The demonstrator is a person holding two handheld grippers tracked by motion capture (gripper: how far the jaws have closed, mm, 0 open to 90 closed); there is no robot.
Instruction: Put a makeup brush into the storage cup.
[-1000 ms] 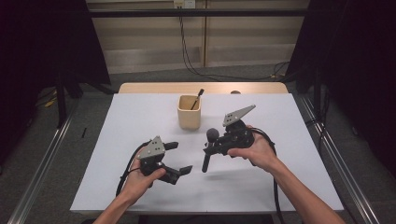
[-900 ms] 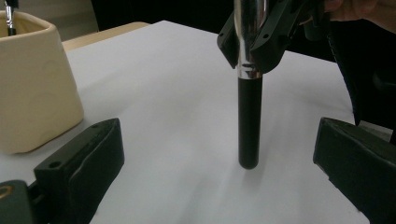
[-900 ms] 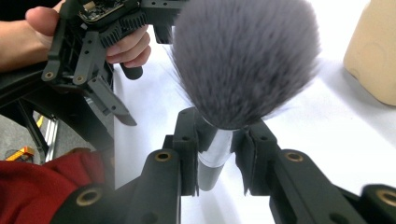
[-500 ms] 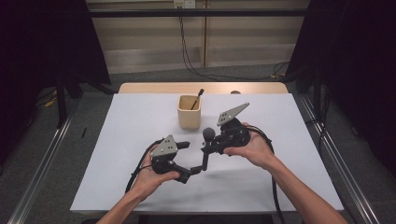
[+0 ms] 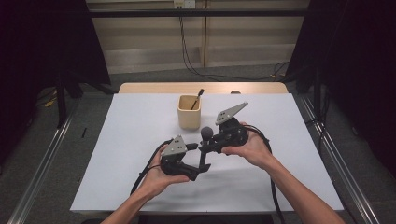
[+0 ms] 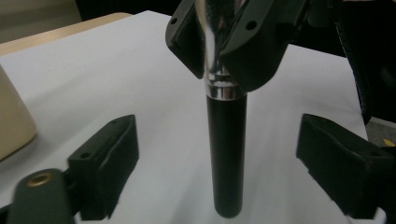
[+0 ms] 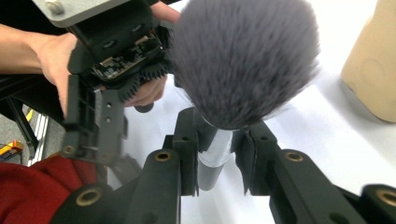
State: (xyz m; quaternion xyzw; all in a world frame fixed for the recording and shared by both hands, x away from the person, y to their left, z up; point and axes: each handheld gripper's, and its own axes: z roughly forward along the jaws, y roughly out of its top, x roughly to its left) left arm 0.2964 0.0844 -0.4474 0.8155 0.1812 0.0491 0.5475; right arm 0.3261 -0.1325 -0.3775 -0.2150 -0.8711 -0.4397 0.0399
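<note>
- While your forearms come in from the near edge of the white-covered bench [image 5: 116, 154], your left hand [image 5: 156, 175] carries the left tool [image 5: 198, 173] low over the cloth, just ahead of you.
- Your left tool's two black jaws stand wide apart and have just been closing a little; in the left gripper view the black cylindrical handle of the brush stands between them, with clear space on both sides, so neither pad presses on it.
- Your right hand [image 5: 252, 147] holds the right tool [image 5: 204, 148] just beyond and to the right of the left one, its jaws pointing across toward your left hand.
- Your right tool is clamped tight on the makeup brush with the fluffy dark grey head, silver collar and black handle [image 5: 204, 149]; the right gripper view [image 7: 217, 154] shows both pads pressed against the silver collar just beneath the bristles.
- That brush stands roughly upright between the two tools, bristle head up; the high view does not settle whether the handle's lower end touches the cloth.
- Farther off, near the middle of the bench, stands a beige square-sided cup [image 5: 189, 112] with a thin dark-handled stick [image 5: 198, 98] leaning in it, well apart from both tools.
- At the far edge, a strip of bare light wood [image 5: 154, 87] shows beyond the white cover.
</note>
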